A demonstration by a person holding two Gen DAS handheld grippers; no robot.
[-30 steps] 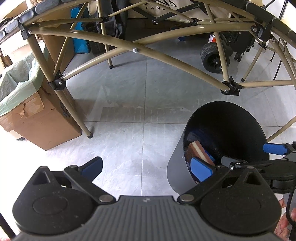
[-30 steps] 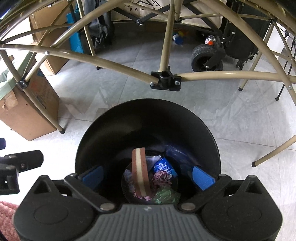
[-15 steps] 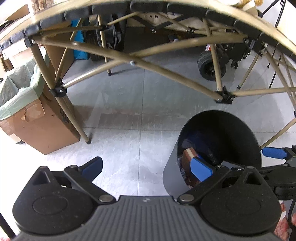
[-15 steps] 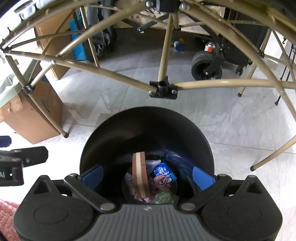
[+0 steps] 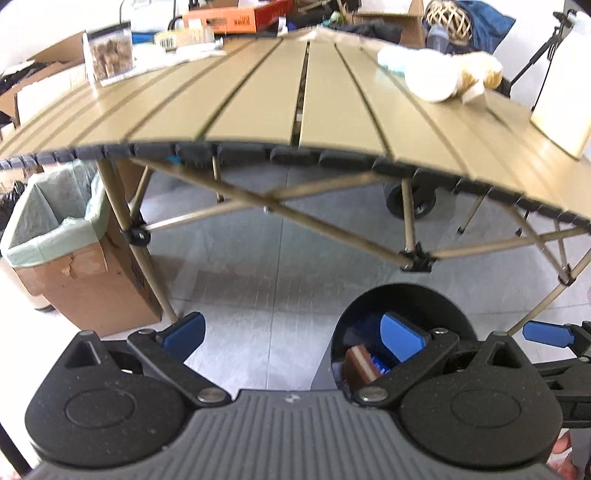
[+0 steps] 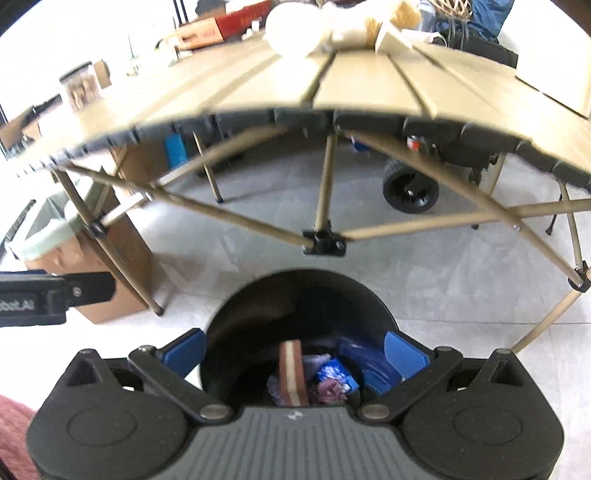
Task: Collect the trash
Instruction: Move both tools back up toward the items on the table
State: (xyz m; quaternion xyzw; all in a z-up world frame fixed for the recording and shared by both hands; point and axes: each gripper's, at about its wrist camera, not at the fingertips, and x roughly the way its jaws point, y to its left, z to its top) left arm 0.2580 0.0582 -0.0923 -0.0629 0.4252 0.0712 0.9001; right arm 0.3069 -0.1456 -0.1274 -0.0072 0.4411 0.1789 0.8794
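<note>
A black round bin [image 6: 258, 314] stands on the tiled floor below the table's front edge, also in the left wrist view [image 5: 454, 306]. It holds a brown-and-cream sponge [image 6: 291, 373], a blue wrapper [image 6: 334, 373] and other scraps. My right gripper [image 6: 295, 350] is open and empty, high above the bin's mouth. My left gripper [image 5: 293, 332] is open and empty, over the floor left of the bin. On the tan slatted table [image 5: 258, 96], a white crumpled wad [image 5: 432, 79] and a tan lump [image 5: 480, 72] lie at the right.
A cardboard box lined with a green bag [image 5: 70, 254] stands at the left by a table leg. A clear jar [image 5: 109, 55] and an orange box [image 5: 236, 16] sit at the table's far left. A white container [image 5: 565, 96] stands at the right. A wheeled cart [image 6: 410, 190] is under the table.
Both grippers have risen from under the table's height to above its edge, so the tabletop now shows. The bin looks smaller and lower. Both grippers stay open and empty.
</note>
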